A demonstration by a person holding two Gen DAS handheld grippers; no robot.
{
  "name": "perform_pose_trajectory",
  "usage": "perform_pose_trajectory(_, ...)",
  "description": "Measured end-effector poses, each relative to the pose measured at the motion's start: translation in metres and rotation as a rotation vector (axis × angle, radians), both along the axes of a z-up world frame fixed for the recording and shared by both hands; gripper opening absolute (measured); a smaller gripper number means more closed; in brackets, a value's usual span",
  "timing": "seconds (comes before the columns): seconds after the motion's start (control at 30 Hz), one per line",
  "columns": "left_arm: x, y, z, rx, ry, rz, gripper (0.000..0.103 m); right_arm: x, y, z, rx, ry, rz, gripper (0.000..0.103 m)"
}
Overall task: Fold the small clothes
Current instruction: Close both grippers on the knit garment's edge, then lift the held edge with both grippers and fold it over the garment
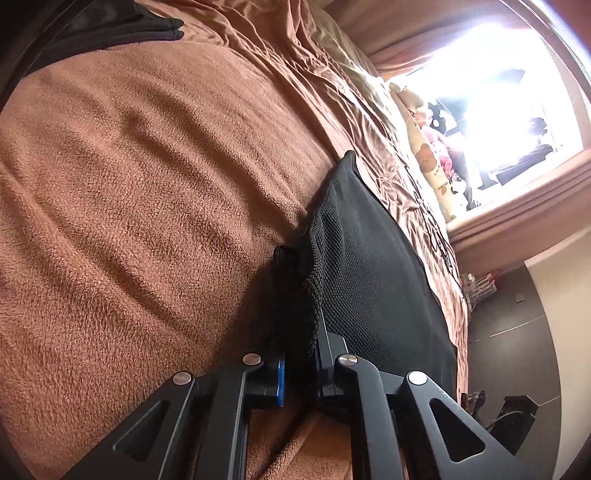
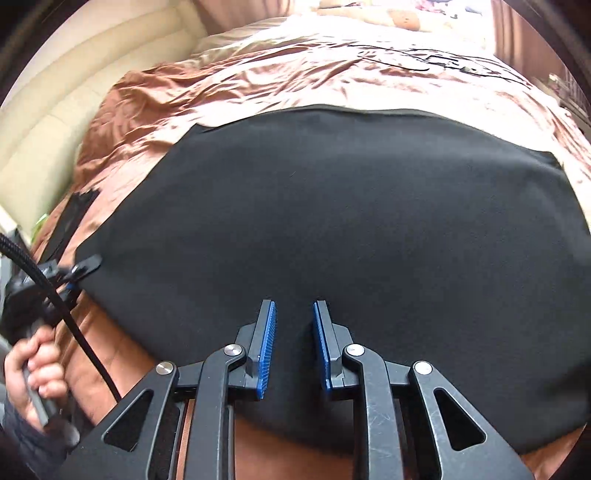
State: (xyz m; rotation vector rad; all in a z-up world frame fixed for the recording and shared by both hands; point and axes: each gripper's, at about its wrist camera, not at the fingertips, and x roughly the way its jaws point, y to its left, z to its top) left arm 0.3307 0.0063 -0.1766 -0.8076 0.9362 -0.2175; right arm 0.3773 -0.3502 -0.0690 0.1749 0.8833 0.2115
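Observation:
A black knit garment (image 2: 332, 229) lies spread flat on the brown bed cover (image 2: 140, 110). My left gripper (image 1: 299, 354) is shut on the garment's bunched edge (image 1: 295, 288), with the rest of the cloth (image 1: 376, 266) running away to the right. My left gripper also shows at the garment's left corner in the right wrist view (image 2: 79, 267), held by a hand (image 2: 33, 373). My right gripper (image 2: 293, 317) hovers over the garment's near edge with its blue pads (image 2: 266, 350) apart and nothing between them.
A brown fleece blanket (image 1: 140, 192) covers the near bed. Another dark cloth (image 1: 122, 26) lies at its far corner. A bear-print pillow (image 1: 424, 155) lies by the bright window (image 1: 509, 96). Dark floor (image 1: 509, 332) lies beside the bed. A cream headboard (image 2: 62, 122) stands left.

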Motion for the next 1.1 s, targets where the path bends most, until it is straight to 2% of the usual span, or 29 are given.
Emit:
perform_pose_trajectory(0.1, -0.001, 0.000, 0.000, -0.011, 0.002, 0.010, 0.011, 0.025, 0.001, 0.004, -0.019, 0.018, -0.021, 0.014)
perform_pose_trajectory(0.37, -0.009, -0.001, -0.004, -0.035, 0.002, 0.045, 0.011, 0.092, 0.014, 0.004, -0.027, 0.069, -0.069, 0.014)
perform_pose_trajectory(0.6, -0.015, -0.002, -0.008, -0.081, 0.018, 0.085, 0.011, 0.129, 0.013, 0.002, -0.041, 0.094, -0.086, 0.014)
perform_pose_trajectory(0.83, -0.017, -0.001, -0.009, -0.089, 0.030, 0.089, 0.011, 0.160, 0.012, 0.001, -0.078, 0.093, -0.102, 0.014)
perform_pose_trajectory(0.9, -0.019, 0.001, -0.010, -0.095, 0.032, 0.091, 0.011, 0.170, 0.009, -0.001, -0.079, 0.099, -0.116, 0.006)
perform_pose_trajectory(1.1, -0.020, 0.001, -0.012, -0.112, 0.037, 0.099, 0.011, 0.200, -0.001, -0.004, -0.055, 0.120, -0.142, 0.003)
